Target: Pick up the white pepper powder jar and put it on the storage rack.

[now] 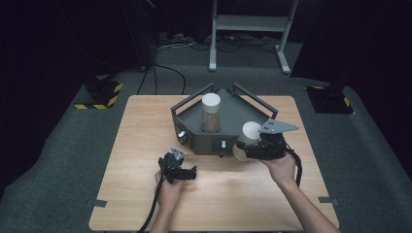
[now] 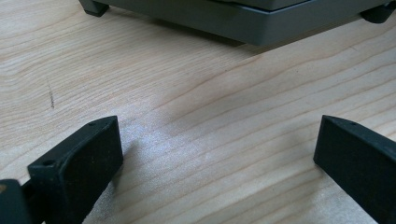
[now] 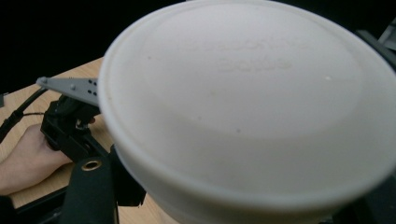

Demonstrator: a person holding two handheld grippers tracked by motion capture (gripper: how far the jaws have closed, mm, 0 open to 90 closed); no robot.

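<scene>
Clearly the right gripper (image 1: 243, 148) has its jaws clamped on a white-lidded jar (image 1: 248, 138), lifted at the grey tray's (image 1: 194, 138) front right corner; its long axis tilts, lid (image 3: 252, 107) toward the tray's far side (lid face near the camera). Left gripper (image 2: 215, 154) rests with jaws apart over the wooden table (image 2: 187, 93). Another jar (image 1: 211, 112) stands upright inside the tray.
</scene>
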